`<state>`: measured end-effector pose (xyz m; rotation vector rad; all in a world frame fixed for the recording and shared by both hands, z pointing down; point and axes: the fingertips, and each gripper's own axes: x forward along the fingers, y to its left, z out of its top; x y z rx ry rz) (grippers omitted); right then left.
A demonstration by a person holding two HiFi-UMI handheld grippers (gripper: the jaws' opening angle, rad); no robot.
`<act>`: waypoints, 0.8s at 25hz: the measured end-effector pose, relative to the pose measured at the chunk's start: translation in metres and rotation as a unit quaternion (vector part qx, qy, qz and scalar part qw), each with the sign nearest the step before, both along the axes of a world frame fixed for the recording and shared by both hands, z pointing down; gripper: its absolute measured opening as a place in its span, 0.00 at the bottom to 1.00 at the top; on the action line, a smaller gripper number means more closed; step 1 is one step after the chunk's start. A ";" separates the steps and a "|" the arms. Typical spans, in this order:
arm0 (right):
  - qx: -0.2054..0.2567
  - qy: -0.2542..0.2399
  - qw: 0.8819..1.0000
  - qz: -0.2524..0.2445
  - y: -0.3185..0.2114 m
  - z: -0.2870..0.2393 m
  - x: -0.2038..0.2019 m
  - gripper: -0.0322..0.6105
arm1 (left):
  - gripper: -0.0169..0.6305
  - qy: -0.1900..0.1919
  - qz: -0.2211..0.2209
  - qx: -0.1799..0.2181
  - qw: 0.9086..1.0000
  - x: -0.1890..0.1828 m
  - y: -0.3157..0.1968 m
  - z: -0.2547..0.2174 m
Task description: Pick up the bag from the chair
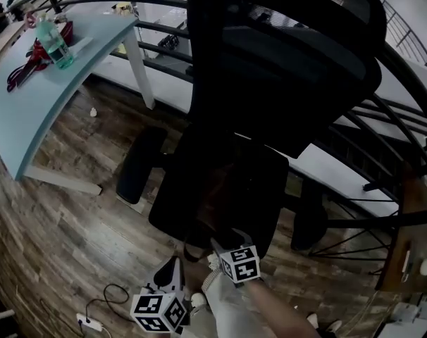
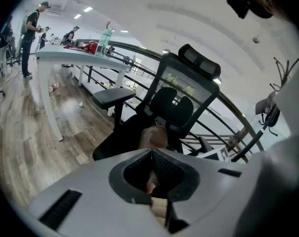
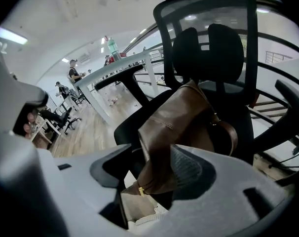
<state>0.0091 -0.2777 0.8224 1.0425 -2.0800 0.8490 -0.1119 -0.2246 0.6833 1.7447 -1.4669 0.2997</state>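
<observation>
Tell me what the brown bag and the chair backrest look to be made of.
Brown soft-sided bag: likely leather or faux leather. It has a smooth, low-sheen surface, a stitched seam, soft folds and a small brass-coloured metal fitting.
Black office-chair backrest: see-through mesh fabric stretched in a rigid black frame, probably plastic. Light shows through the mesh.

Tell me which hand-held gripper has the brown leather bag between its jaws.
The right hand-held gripper: a corner of the brown leather bag sits between its open jaws. The left hand-held gripper is shut, empty.
</observation>
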 end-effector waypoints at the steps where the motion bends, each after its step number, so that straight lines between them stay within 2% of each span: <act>1: -0.001 0.006 1.000 0.001 -0.003 0.007 0.000 0.39 | 0.03 0.000 -0.001 -0.001 1.000 -0.001 -0.001 0.003; 10: -0.010 0.050 0.999 -0.006 -0.018 0.048 -0.004 0.41 | 0.03 0.002 -0.011 -0.016 1.000 -0.010 -0.001 0.020; 16: -0.016 0.060 0.998 0.013 -0.025 0.057 -0.005 0.41 | 0.03 0.008 -0.011 -0.020 1.000 -0.011 -0.001 0.023; 20: -0.015 0.068 0.997 0.021 -0.025 0.055 -0.001 0.33 | 0.03 0.005 -0.008 -0.023 1.000 -0.013 0.002 0.023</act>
